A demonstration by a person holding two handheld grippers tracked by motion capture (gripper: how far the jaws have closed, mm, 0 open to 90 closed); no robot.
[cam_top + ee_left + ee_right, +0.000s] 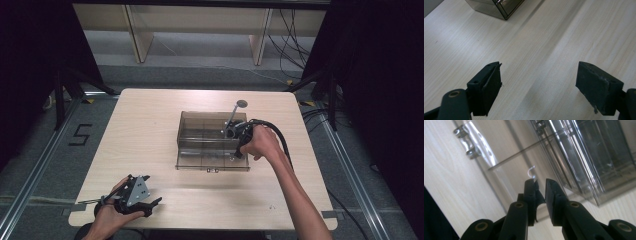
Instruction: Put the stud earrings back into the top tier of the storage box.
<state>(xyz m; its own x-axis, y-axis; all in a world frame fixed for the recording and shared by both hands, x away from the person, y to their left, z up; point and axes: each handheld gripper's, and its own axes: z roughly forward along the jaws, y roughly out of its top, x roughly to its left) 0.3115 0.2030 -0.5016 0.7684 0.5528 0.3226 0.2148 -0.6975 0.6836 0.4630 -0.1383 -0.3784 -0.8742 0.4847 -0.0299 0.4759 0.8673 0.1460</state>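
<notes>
Box [212,142], clear smoky plastic, sits mid-counter [150,130]. Our right tool [239,150] is at its near right edge, jaws slightly apart around a small clear tab [531,172], pads not pressing. Our left tool [142,202] hovers wide open and empty over the counter's near left corner.

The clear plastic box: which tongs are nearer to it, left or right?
Right. The right tongs are at the clear plastic box, near its front edge; the left tongs sit apart near the table's front-left corner.

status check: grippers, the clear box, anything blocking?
Left hand-held gripper open, over bare table. Right hand-held gripper at clear box, jaws slightly apart around its small clear tab. Nothing blocking.
</notes>
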